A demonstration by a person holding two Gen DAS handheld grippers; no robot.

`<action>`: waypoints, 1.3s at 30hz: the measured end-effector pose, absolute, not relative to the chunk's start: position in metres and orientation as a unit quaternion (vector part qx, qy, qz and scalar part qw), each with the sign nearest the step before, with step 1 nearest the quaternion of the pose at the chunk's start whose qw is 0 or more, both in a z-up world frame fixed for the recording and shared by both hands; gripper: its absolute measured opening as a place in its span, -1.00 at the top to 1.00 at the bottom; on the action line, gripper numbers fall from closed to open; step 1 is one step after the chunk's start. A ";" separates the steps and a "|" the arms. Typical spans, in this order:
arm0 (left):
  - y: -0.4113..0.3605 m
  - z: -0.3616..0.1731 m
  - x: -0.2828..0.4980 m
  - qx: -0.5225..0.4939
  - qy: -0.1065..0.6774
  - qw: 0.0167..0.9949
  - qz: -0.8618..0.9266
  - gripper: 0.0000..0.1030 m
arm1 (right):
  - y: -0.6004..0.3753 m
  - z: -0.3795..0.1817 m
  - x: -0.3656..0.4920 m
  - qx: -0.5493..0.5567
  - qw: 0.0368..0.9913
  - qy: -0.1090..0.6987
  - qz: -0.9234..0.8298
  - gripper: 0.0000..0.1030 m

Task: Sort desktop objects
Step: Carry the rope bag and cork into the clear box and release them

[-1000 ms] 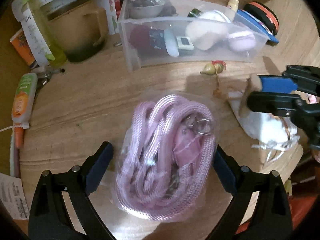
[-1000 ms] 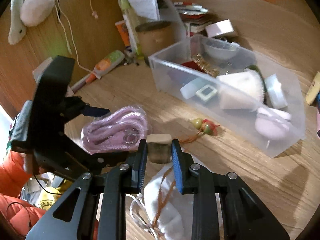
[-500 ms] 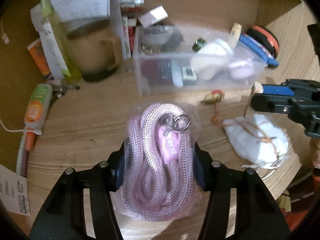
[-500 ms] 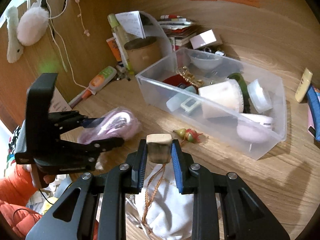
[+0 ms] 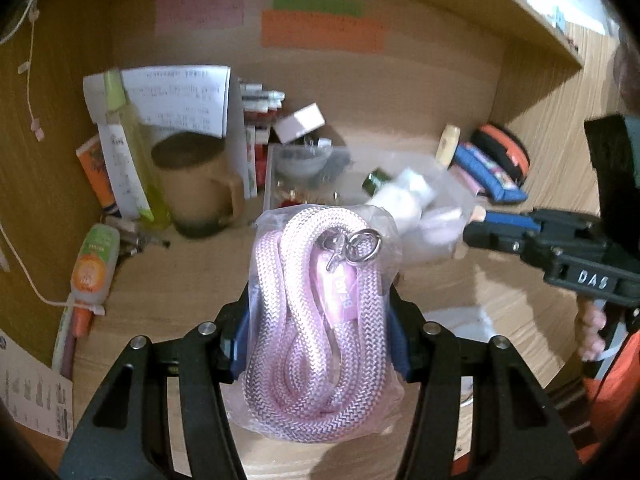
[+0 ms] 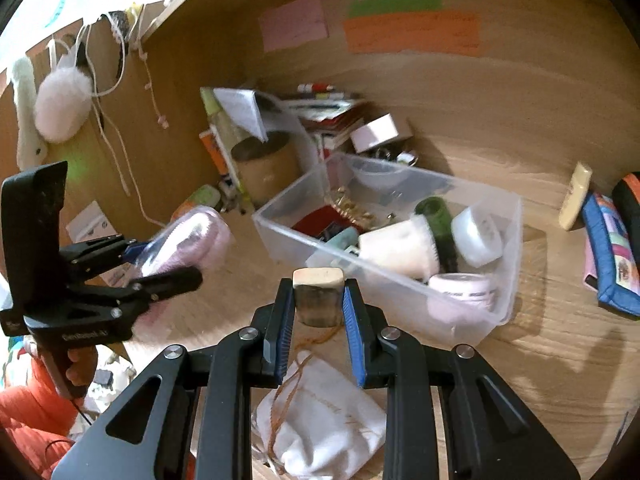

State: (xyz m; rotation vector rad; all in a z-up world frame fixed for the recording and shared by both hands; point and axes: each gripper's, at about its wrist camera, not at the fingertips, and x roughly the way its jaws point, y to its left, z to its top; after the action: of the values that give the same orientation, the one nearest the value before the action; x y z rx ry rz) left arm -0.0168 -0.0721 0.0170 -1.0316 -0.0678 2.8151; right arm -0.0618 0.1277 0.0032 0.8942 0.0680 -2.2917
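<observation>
My left gripper is shut on a clear bag of coiled pink rope with a metal clasp, held up above the desk. It also shows in the right wrist view at the left. My right gripper is shut on a small beige and grey block, lifted over a white drawstring pouch. The clear plastic bin with jars, a white brush and small items stands just beyond the block. In the left wrist view the right gripper reaches in from the right, near the bin.
A brown mug, a green bottle and papers stand at the back left. A glue tube lies at the left. A blue pouch and a beige tube lie right of the bin. Sticky notes hang on the back wall.
My left gripper closed on the rope bag and lifted it off the desk. My right gripper rose with the block and moved toward the bin.
</observation>
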 end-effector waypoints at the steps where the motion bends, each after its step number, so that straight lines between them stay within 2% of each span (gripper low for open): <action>1: -0.073 0.021 -0.018 -0.338 -0.026 0.072 0.938 -0.07 | 0.130 0.005 -0.063 0.339 0.330 0.025 -0.881 0.58; 16: -0.082 0.042 -0.053 -0.307 -0.054 0.084 0.947 -0.07 | 0.175 0.015 -0.096 0.324 0.255 -0.006 -0.911 0.58; 39: -0.082 0.022 -0.138 -0.353 -0.060 0.083 0.930 -0.07 | 0.171 -0.016 -0.159 0.380 0.263 -0.005 -0.887 0.58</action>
State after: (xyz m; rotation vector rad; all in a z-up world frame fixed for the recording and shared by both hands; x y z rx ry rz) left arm -0.1377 -0.0815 0.0219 -1.0545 -0.1778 2.7759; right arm -0.1587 0.1705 -0.0159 1.0266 -0.0141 -2.3981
